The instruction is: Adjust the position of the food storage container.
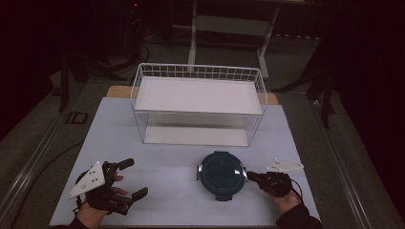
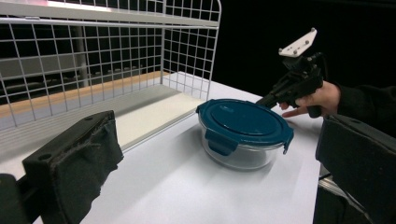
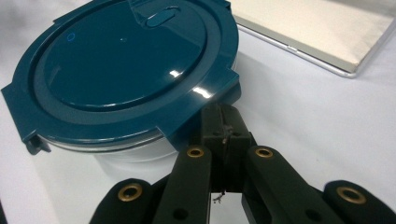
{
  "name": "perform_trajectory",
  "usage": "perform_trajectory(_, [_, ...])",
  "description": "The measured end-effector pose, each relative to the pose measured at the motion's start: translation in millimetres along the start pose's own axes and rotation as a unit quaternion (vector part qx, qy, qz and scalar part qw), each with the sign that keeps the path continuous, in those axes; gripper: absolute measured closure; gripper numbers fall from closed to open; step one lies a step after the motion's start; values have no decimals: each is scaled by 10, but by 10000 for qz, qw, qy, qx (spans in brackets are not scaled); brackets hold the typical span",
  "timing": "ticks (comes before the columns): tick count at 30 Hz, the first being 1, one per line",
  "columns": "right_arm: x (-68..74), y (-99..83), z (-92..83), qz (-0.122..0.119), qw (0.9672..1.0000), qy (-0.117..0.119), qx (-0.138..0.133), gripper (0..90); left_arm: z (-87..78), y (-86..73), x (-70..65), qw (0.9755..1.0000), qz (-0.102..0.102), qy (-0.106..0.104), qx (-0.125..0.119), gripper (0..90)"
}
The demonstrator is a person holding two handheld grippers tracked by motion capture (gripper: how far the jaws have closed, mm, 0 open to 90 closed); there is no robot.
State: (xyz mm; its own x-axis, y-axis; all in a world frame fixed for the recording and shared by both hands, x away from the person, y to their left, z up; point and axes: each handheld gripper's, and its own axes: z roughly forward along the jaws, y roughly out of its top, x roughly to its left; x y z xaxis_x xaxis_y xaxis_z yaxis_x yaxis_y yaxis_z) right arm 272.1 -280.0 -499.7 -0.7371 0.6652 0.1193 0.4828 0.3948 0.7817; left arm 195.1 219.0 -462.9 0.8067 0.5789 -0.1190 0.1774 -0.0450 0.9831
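A round glass container with a dark teal clip lid (image 1: 220, 174) (image 2: 240, 122) (image 3: 121, 60) stands on the white table near its front right. My right gripper (image 1: 249, 175) (image 2: 264, 99) (image 3: 225, 119) reaches in from the right with its jaws pressed together on the latch tab (image 3: 205, 100) at the lid's right edge. My left gripper (image 1: 135, 178) rests low at the front left, open, with nothing between its padded fingers (image 2: 74, 154). It faces the container from well to its left.
A white wire basket (image 1: 198, 112) (image 2: 187, 42) with a white floor panel (image 3: 327, 32) stands at the back middle of the table (image 1: 167, 162), just behind the container. Dark floor and a white frame lie beyond the table.
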Motion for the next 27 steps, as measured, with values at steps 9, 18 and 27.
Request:
perform_trajectory(9, [416,103,-243,-170,9993,231,-237,900,-9,-1,3,10000,-12,16,-18,0])
perform_trajectory(18, [785,21,-146,-190,9942,1057,-65,900,-4,-4,9,10000,3,20,3,1])
perform_trajectory(27, [834,-83,46,-364,9935,1035,308,900,3,-8,14,10000,-8,18,8,1])
